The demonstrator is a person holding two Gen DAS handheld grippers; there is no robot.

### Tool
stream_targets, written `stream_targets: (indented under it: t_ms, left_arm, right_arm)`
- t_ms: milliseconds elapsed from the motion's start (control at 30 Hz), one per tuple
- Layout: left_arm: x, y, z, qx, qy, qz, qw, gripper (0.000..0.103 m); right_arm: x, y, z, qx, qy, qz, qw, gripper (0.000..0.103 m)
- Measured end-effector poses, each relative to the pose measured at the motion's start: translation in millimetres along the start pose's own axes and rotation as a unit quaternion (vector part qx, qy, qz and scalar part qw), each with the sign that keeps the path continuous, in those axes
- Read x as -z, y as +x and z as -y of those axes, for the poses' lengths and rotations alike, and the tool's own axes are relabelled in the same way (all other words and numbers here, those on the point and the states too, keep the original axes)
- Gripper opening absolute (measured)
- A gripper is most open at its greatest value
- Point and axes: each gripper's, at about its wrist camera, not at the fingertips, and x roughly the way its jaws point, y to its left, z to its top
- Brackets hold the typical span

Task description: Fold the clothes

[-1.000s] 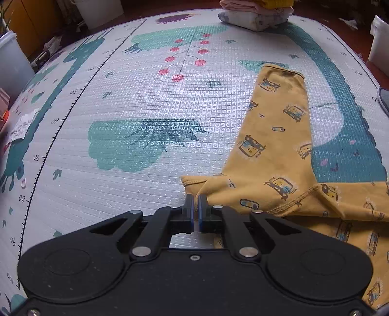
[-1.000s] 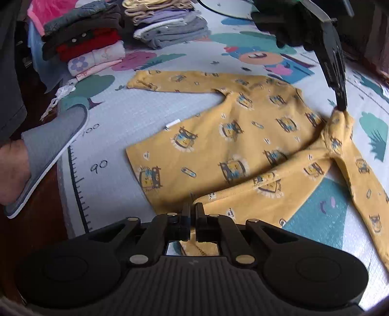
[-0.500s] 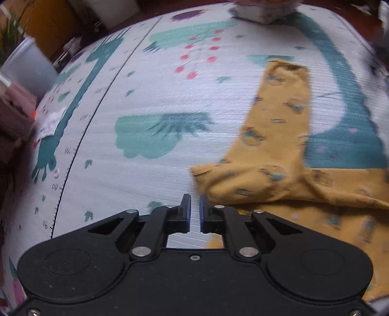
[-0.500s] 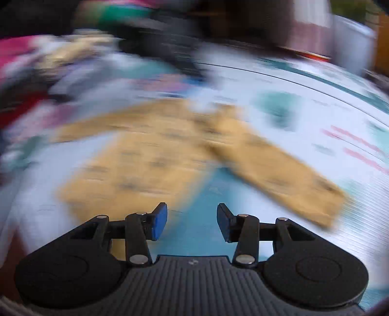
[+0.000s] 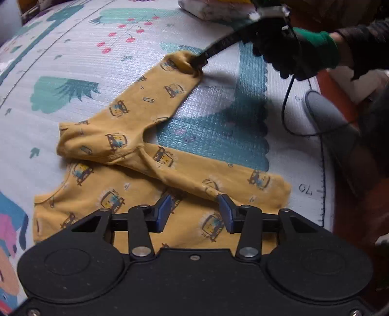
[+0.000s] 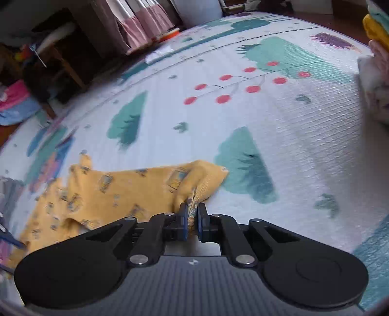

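A yellow car-print shirt (image 5: pixel 136 114) lies on the play mat (image 5: pixel 73 60), one sleeve stretched away from the body. My left gripper (image 5: pixel 194 198) hovers over the shirt's body with its jaws opening. Cloth lies below them and nothing is pinched. In the left wrist view my right gripper (image 5: pixel 198 64) bites the far sleeve cuff, held by a gloved hand (image 5: pixel 291 48). The right wrist view shows my right gripper (image 6: pixel 192 209) closing, its pads pressing on the bunched cuff (image 6: pixel 204 177) of the shirt (image 6: pixel 109 192).
A stack of folded clothes (image 5: pixel 218 9) sits at the mat's far edge, and it also shows as a folded pile (image 6: pixel 374 85) at the right. A grey slipper (image 5: pixel 325 114) and a black cable (image 5: pixel 287 97) lie at the mat's right edge. Curtains (image 6: pixel 141 26) and furniture stand beyond.
My left gripper let go of the shirt's shoulder fold, opened and shifted over the body. My right gripper let go near the hem, swung to the sleeve end and shut on the cuff.
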Motion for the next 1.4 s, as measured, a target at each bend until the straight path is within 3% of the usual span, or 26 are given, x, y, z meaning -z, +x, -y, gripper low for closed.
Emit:
stream_targets:
  t_ms: [67,133,200,267,367,433,467,500,567,600,800,900,1000,1167,1200,1233,1300,1333,1400]
  left_arm:
    - [-7.8,-13.8,-18.8,0.022,-0.059,0.027,0.9977,0.042]
    - [-11.4,-29.4,-43.7,0.045,-0.143,0.065,0.9865,0.042]
    - [-3.8,-43.2,-71.6,0.086,-0.240,0.105,0.9612,0.044]
    - [18.4,-51.6,-94.3,0.108,-0.305,0.130,0.9372,0.046]
    - [70.4,-46.9,-119.4,0.102,-0.391,0.115,0.9076,0.047]
    - [111.2,-36.2,-125.3,0.089,-0.442,0.081,0.8890,0.047]
    - [131.5,-30.7,-127.5,0.082,-0.465,0.063,0.8790,0.047]
    - [146.3,-27.9,-127.0,0.079,-0.472,0.051,0.8764,0.047]
    - [168.4,-26.1,-123.5,0.079,-0.470,0.035,0.8784,0.047]
    - [174.5,-26.4,-123.2,0.081,-0.472,0.035,0.8771,0.047]
    - [184.5,-27.2,-124.7,0.090,-0.488,0.057,0.8662,0.048]
    - [174.6,-26.0,-123.6,0.071,-0.487,0.082,0.8667,0.046]
    - [161.8,-25.7,-127.1,0.044,-0.490,0.105,0.8645,0.046]
    - [150.2,-14.2,-136.9,0.032,-0.506,0.103,0.8559,0.044]
    - [147.4,-10.3,-136.1,0.030,-0.503,0.096,0.8584,0.043]
    - [144.5,-6.3,-134.9,0.028,-0.500,0.087,0.8614,0.035]
    - [137.6,-5.5,-129.9,0.011,-0.476,0.072,0.8766,0.014]
    - [134.1,-5.8,-127.2,0.000,-0.462,0.064,0.8846,0.009]
    - [132.2,-22.7,-127.5,0.007,-0.448,0.077,0.8908,0.008]
  right_arm:
    - [-6.3,-11.5,-16.2,-0.030,-0.010,0.027,0.999,0.010]
    - [-15.1,-26.9,-40.9,-0.068,-0.026,0.058,0.996,0.010]
    - [-25.2,-41.1,-75.7,-0.114,-0.059,0.087,0.988,0.010]
    - [-33.2,-44.7,-127.8,-0.163,-0.127,0.100,0.973,0.010]
    - [-30.4,-32.0,-209.3,-0.239,-0.213,0.075,0.945,0.014]
    - [-12.1,-24.8,-247.5,-0.268,-0.253,0.046,0.928,0.048]
    - [-1.0,-24.4,-260.6,-0.281,-0.269,0.037,0.921,0.053]
    - [10.7,-26.6,-265.0,-0.295,-0.279,0.029,0.913,0.057]
    - [30.9,-28.0,-262.1,-0.307,-0.292,0.001,0.906,0.059]
    - [38.2,-25.4,-255.3,-0.299,-0.291,-0.019,0.909,0.059]
    - [59.6,-5.4,-196.6,-0.205,-0.233,-0.080,0.947,0.059]
    - [67.8,-1.1,-176.6,-0.163,-0.217,-0.091,0.958,0.059]
    - [75.3,3.5,-172.5,-0.152,-0.228,-0.092,0.957,0.059]
    - [91.1,8.9,-178.4,-0.162,-0.257,-0.107,0.947,0.059]
    - [93.9,8.8,-180.4,-0.165,-0.265,-0.110,0.944,0.059]
    - [96.7,8.4,-181.9,-0.168,-0.273,-0.113,0.940,0.059]
    - [100.6,9.6,-185.1,-0.169,-0.286,-0.116,0.936,0.059]
    - [101.7,9.9,-185.4,-0.170,-0.287,-0.118,0.935,0.059]
    - [103.4,11.4,-185.0,-0.169,-0.289,-0.122,0.934,0.060]
